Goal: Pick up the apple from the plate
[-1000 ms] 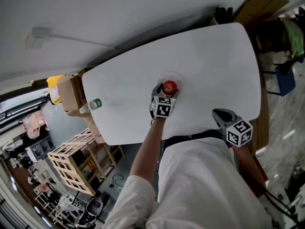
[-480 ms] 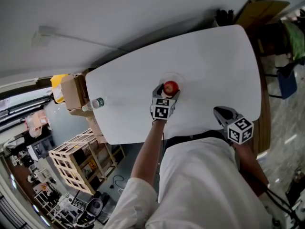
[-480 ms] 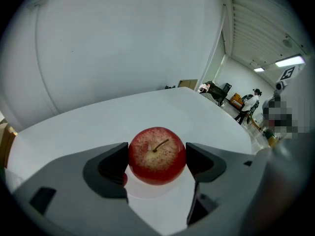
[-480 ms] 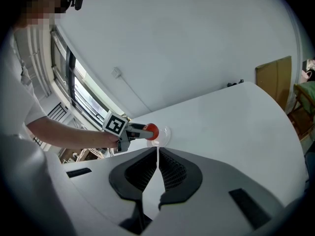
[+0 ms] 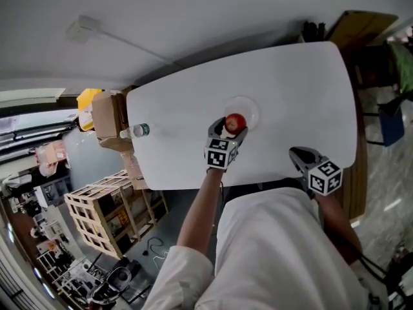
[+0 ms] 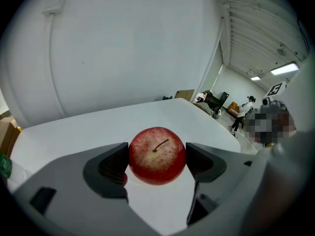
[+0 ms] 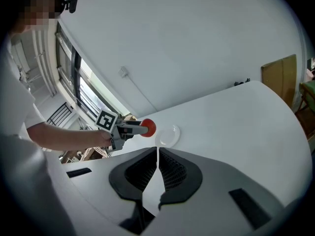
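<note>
Where all of it stands, table [image 5: 290, 89]: white, rounded corners, no print on it.
Left gripper [image 5: 230, 132]: reaches in from six o'clock, jaws pressed on the apple [image 6: 157, 155] from both sides, a firm-looking pinch at its widest part.
Right gripper [image 5: 298, 154]: at the table's five o'clock edge, jaws together on nothing, idle.
Plate [image 5: 251, 108]: pale, near the table's middle, nothing seen on it.
Apple: red, stem up, between the left jaws. The head view puts it at the plate's seven o'clock. In the right gripper view it hangs above the tabletop beside the plate.
Done: grasp made and, by my reading, the apple is lifted off the plate.
Left: little — perhaps carrying it clear; the task names no place to put it.
Bottle [image 5: 137, 130]: by the table's nine o'clock edge, green label too small to read.
Markers: black-and-white squares on each gripper's cube — patterns, not words. No brand is legible anywhere.
</note>
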A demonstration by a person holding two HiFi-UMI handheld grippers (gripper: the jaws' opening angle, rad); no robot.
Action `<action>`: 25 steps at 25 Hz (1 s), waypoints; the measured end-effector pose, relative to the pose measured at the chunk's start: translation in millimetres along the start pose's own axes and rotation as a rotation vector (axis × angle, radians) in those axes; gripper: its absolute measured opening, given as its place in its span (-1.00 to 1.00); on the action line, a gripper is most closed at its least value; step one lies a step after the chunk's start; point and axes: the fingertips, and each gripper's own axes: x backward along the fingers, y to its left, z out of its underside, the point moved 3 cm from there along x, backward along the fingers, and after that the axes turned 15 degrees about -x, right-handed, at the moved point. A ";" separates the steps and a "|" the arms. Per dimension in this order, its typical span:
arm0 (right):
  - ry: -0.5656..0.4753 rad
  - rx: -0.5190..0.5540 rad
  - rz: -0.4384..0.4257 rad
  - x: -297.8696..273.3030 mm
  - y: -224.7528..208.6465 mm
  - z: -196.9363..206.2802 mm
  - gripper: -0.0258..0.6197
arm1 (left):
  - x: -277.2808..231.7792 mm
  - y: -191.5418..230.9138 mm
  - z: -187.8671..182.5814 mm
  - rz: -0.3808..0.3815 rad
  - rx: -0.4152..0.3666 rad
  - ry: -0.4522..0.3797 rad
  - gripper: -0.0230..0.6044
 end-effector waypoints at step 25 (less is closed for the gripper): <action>-0.101 0.113 0.023 -4.3 93.7 33.6 -0.80 | 139.3 -12.1 17.5 0.029 0.044 -0.180 0.24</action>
